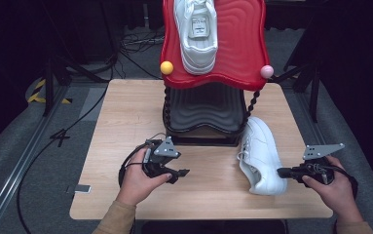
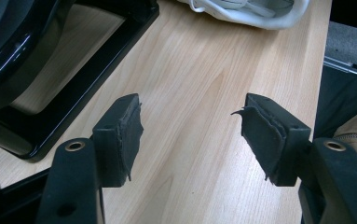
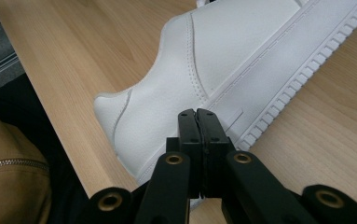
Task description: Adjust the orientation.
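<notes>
left gripper [image 1: 180,171]: jaws standing apart over table [image 1: 125,126]; right gripper [image 1: 280,172]: jaws clenched, pointing at white shoe's [image 1: 260,155] heel

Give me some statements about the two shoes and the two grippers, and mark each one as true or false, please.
1. One white shoe rests on the red shelf. True.
2. The right gripper has its jaws open wide. False: they are closed together, beside the heel of the second shoe.
3. The left gripper holds a shoe. False: its jaws stand apart over the bare table.
4. The second shoe lies on its side on the table. True.
5. A yellow ball sits at one shelf corner. True.
</notes>
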Motion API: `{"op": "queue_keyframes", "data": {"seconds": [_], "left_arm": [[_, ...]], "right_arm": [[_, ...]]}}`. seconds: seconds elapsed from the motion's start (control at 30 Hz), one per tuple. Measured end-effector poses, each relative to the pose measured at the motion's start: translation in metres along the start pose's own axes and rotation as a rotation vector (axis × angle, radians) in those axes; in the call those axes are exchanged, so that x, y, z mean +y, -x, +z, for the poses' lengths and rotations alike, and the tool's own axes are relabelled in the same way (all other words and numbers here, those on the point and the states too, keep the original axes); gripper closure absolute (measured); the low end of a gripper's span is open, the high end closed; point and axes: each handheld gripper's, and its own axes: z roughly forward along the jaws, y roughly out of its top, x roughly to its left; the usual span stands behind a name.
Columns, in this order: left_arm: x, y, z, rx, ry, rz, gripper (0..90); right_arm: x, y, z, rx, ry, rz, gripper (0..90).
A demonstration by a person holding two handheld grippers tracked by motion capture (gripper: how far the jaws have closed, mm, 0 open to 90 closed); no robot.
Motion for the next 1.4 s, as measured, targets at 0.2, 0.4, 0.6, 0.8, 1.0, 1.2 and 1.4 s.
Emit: {"op": "queue_keyframes", "data": {"seconds": [0.2, 0.4, 0.6, 0.8, 1.0, 1.2, 1.4], "left_arm": [[0.002, -0.001, 0.002, -0.003, 0.003, 0.005, 38.5], [0.004, -0.001, 0.006, -0.011, -0.006, 0.009, 38.4], [0.004, -0.001, 0.007, -0.014, -0.005, 0.011, 38.4], [0.004, -0.001, 0.007, -0.018, 0.004, 0.008, 38.3], [0.005, -0.002, 0.009, -0.019, -0.006, 0.012, 38.3], [0.005, -0.002, 0.008, -0.017, -0.005, 0.009, 38.3], [0.003, -0.002, 0.006, -0.013, -0.003, 0.003, 38.1]], "right_arm": [[-0.004, 0.003, -0.005, -0.023, 0.004, 0.016, 90.0], [-0.007, 0.006, -0.009, -0.051, -0.002, 0.03, 90.0], [-0.011, 0.01, -0.013, -0.074, -0.012, 0.047, 90.0], [-0.025, 0.029, -0.043, -0.133, 0.071, 0.104, 90.0], [-0.038, 0.039, -0.068, -0.146, 0.148, 0.149, 90.0], [-0.037, 0.038, -0.064, -0.139, 0.131, 0.136, 90.0], [-0.036, 0.037, -0.065, -0.136, 0.139, 0.125, 87.9]]}}
